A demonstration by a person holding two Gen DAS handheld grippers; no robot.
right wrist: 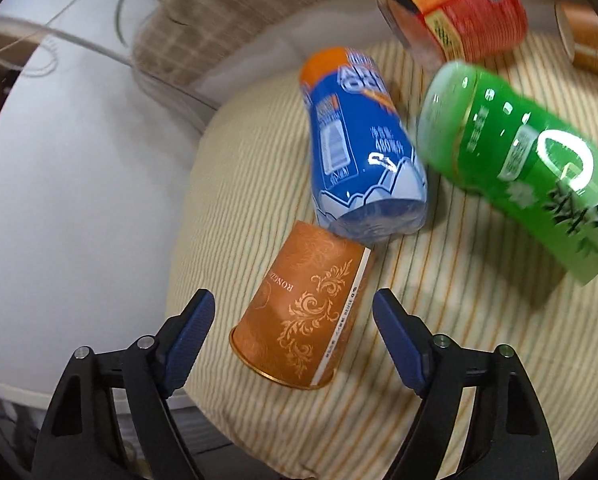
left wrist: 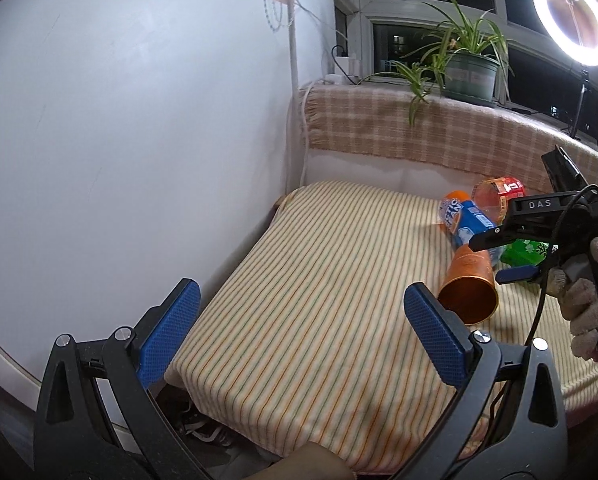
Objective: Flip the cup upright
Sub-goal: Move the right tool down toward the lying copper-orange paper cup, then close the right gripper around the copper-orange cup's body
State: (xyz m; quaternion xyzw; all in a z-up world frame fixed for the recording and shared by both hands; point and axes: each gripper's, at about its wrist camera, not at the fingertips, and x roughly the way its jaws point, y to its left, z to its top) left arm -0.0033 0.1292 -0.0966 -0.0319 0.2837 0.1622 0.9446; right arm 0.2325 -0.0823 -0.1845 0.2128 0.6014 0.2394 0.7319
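Observation:
An orange paper cup with a gold scroll pattern lies on its side on the striped cloth, its open mouth toward the right wrist camera. It also shows in the left wrist view, mouth facing the camera. My right gripper is open, its blue pads on either side of the cup near its mouth, not touching it. In the left wrist view the right gripper hovers over the cup. My left gripper is open and empty above the cloth, left of the cup.
A blue bottle lies touching the cup's base. A green bottle and a red-orange container lie behind. A white wall is at the left. A potted plant and a ring light stand on the sill.

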